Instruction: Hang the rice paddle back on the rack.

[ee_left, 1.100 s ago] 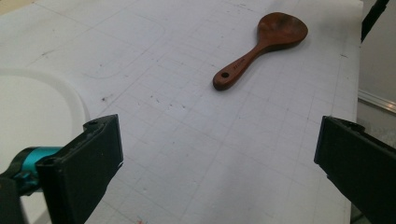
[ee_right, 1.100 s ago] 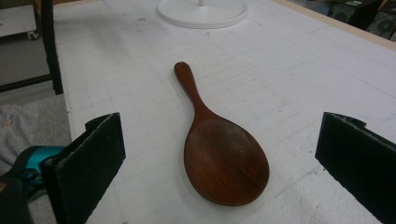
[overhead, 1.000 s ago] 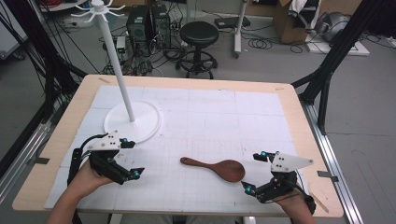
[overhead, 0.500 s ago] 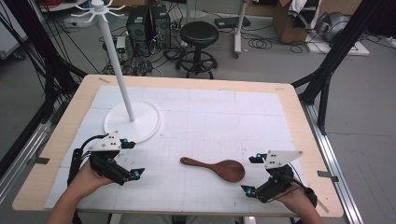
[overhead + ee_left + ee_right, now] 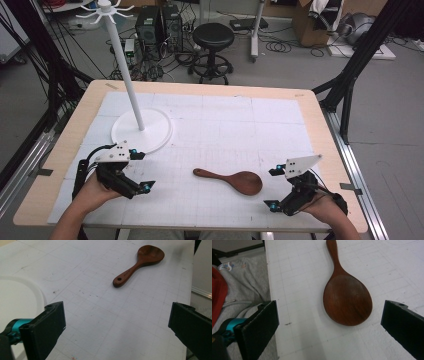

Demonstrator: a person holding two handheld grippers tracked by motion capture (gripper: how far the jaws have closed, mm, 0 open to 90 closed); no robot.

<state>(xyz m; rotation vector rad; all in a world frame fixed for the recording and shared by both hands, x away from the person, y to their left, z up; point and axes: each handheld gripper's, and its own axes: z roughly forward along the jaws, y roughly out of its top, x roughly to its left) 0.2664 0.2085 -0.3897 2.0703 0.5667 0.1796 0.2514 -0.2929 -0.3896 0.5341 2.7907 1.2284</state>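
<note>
Spoon [image 5: 232, 180] just left of right hand-held gripper [image 5: 272, 188], jaws wide, apart

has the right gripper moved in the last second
Yes. The right gripper has slid toward the person's table edge and slightly left, ending nearer the wooden spoon's bowl, which lies unmoved.

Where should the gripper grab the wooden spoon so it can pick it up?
Probably by the thin handle of the wooden spoon, coming straight down from above. The spoon lies flat on the table, its handle is narrow enough to fit between open fingers, and the bowl end is wide. The left gripper sits on the handle's side; the right gripper is nearer the bowl.
</note>
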